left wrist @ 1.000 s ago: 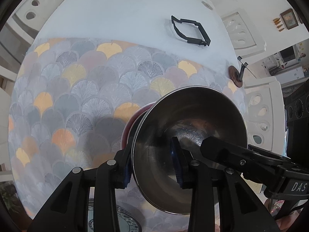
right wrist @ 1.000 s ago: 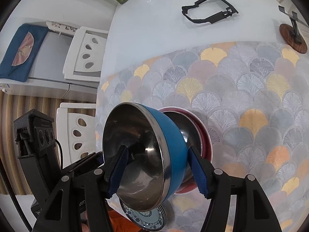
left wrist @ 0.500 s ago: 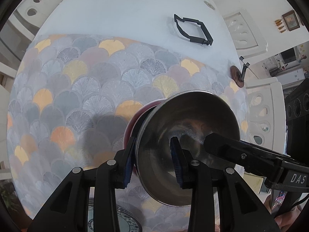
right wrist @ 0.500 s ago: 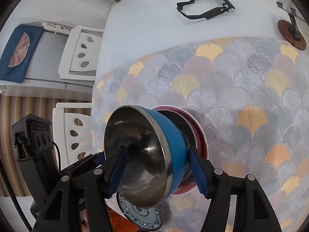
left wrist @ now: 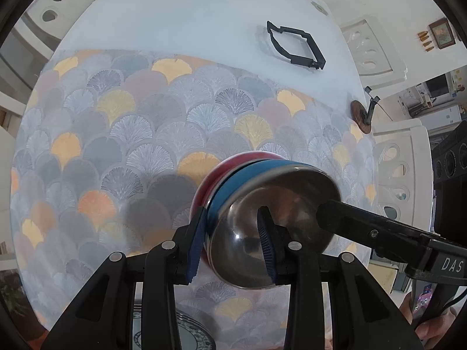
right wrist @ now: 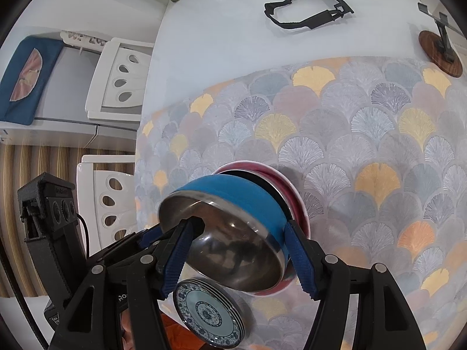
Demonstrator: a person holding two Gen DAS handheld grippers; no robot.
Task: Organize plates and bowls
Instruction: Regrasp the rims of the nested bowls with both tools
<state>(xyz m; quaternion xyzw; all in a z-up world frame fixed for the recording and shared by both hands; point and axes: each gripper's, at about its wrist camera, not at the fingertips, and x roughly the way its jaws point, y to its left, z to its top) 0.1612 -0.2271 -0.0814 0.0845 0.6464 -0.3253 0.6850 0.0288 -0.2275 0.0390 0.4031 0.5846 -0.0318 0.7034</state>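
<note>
Left wrist view is showing the left gripper (left wrist: 233, 245) pinching the steel rim of a blue bowl (left wrist: 251, 175), one pad outside, one inside. That bowl, glossy blue outside and mirror-polished inside, is sitting tilted in a red bowl (left wrist: 216, 169) on the scalloped fan-print cloth (left wrist: 122, 134) covering the near half of the white counter (left wrist: 181, 11). Right wrist view is showing the right gripper (right wrist: 236, 250) straddling the same blue bowl, one finger inside, the other at the blue wall; whether its pads are pressing, I cannot tell. Two bowls are nesting; a stack of blue-patterned plates (right wrist: 207, 312) is lying nearer.
</note>
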